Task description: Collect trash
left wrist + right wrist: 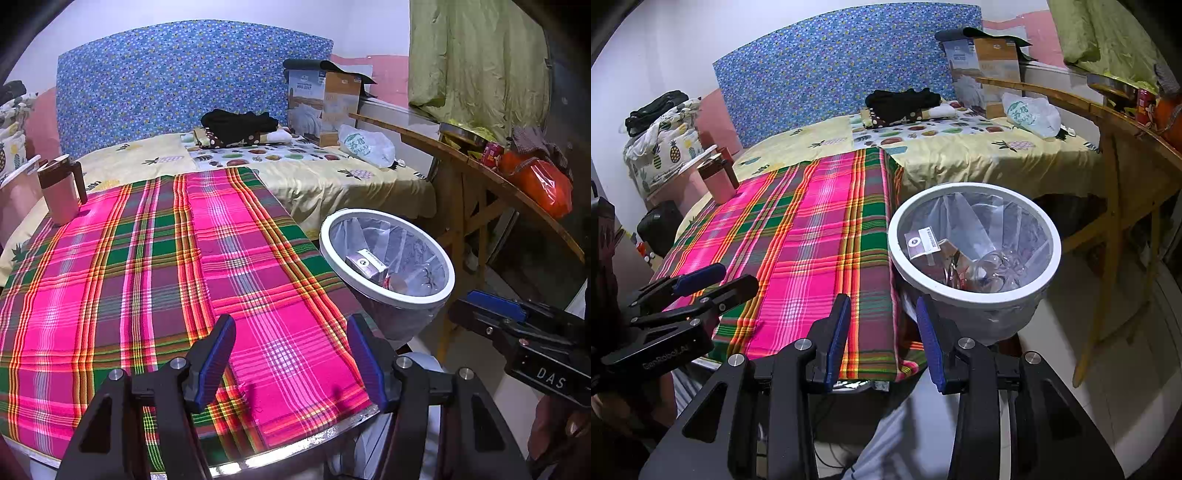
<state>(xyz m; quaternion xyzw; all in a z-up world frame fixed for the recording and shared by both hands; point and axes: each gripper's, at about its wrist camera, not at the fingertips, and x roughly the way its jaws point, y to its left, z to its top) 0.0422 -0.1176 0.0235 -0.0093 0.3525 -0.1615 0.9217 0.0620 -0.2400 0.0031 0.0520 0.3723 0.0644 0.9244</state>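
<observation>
A white-rimmed bin [388, 297] [975, 189] lined with a clear bag stands just off the right edge of the table. Inside it lie a small cardboard box [367, 264] [925, 245] and crumpled clear plastic [993, 273]. My left gripper [290, 325] [737, 278] is open over the near end of the pink plaid tablecloth [147, 277] [798, 236], with nothing between its fingers. My right gripper [884, 332] [461, 306] is open too and holds nothing. It hovers at the table's near right corner, just short of the bin.
A pink mug with a brown lid [61, 192] [718, 179] stands at the table's far left. Behind lies a bed with black clothes [236, 125], a white plastic bag [365, 146] and a cardboard box [325, 103]. A wooden table [480, 173] at the right carries an orange bag [543, 184].
</observation>
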